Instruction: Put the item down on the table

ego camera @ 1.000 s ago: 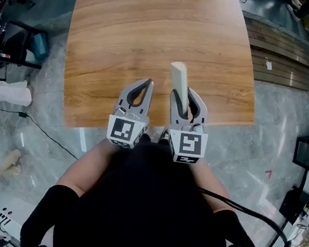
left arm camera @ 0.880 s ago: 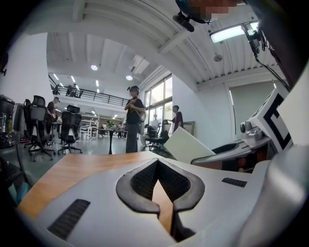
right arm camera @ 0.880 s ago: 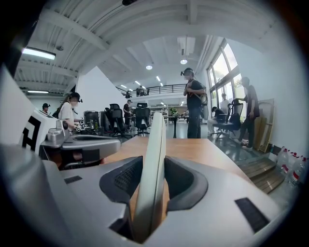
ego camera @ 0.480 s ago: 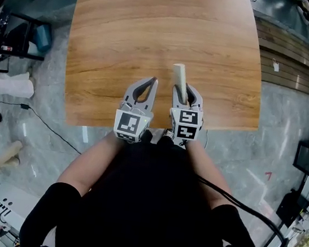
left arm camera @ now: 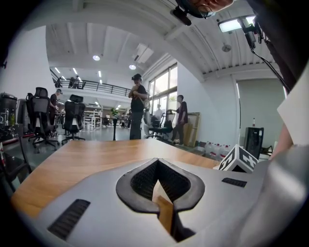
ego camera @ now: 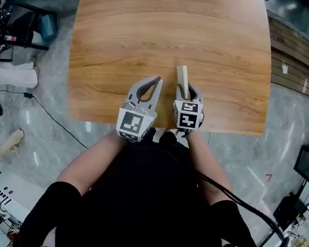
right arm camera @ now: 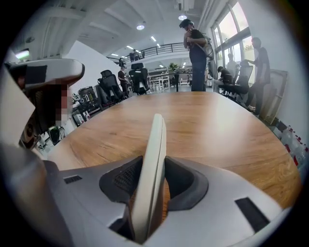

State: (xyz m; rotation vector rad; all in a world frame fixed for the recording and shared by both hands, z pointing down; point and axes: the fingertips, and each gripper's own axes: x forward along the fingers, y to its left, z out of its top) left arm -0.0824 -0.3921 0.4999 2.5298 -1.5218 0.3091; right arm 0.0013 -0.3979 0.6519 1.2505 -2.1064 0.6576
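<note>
item (ego camera: 182, 77), a pale flat slat, stays clamped edge-up between my right gripper's (ego camera: 185, 91) jaws. it has sunk toward the table's (ego camera: 157, 23) near edge, so i judge set-down is close. my left gripper (ego camera: 158, 80) has its jaws together, empty, over that same edge.
</note>
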